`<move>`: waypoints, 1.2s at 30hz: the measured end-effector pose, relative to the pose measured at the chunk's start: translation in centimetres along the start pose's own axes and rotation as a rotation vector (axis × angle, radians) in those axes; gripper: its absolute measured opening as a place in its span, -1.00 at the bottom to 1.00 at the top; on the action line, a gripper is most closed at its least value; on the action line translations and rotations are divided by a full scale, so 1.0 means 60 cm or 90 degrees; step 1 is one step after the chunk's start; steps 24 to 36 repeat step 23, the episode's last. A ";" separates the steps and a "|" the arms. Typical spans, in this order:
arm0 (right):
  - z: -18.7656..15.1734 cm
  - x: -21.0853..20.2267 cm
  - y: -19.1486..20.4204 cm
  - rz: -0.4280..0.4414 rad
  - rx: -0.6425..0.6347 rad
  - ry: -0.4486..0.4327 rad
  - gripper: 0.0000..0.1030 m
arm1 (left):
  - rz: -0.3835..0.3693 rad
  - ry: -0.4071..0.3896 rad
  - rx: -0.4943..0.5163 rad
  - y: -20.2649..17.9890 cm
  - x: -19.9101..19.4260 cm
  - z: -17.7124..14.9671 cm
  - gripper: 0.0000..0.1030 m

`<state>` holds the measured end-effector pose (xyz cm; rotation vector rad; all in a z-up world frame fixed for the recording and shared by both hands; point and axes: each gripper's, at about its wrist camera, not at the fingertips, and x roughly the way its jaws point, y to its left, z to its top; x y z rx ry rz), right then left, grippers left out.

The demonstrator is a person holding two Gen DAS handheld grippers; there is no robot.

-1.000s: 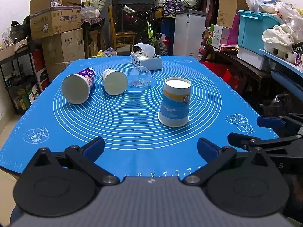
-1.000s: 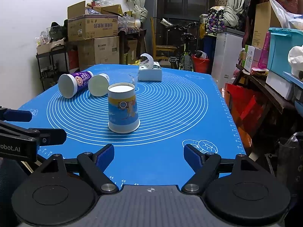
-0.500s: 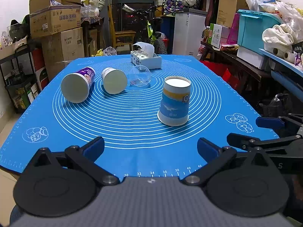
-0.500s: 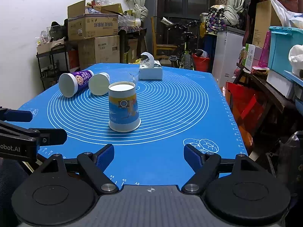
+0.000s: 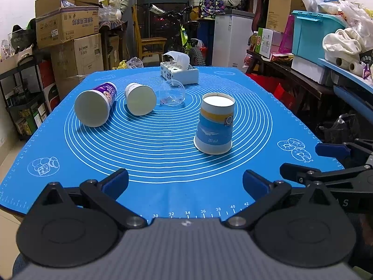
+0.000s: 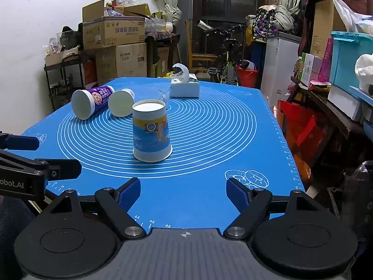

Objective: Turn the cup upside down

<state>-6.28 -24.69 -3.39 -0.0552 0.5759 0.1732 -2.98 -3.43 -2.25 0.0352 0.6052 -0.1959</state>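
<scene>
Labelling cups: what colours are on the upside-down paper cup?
Blue upside-down paper cup with a yellow band and white rim; right wrist view.

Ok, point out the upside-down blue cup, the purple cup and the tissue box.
blue cup [image 5: 215, 126], left wrist view, on its side wall.
purple cup [image 6: 99, 94], right wrist view, on its printed side.
tissue box [image 5: 184, 75], left wrist view, on its front face.

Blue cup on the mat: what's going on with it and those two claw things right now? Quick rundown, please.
Left gripper open, empty. Right gripper open, empty. Blue cup stands rim-down on the mat, untouched. Nothing between grippers and cup.
</scene>
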 end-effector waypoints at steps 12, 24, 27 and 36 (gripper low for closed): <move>-0.002 0.002 0.000 0.001 0.000 0.000 0.61 | 0.002 -0.001 0.004 0.000 0.000 0.001 0.99; -0.004 0.005 -0.001 0.001 0.001 0.001 0.62 | 0.000 0.001 0.005 0.000 0.005 0.002 0.99; -0.004 0.005 -0.001 0.001 0.001 0.001 0.62 | 0.000 0.001 0.005 0.000 0.005 0.002 0.99; -0.004 0.005 -0.001 0.001 0.001 0.001 0.62 | 0.000 0.001 0.005 0.000 0.005 0.002 0.99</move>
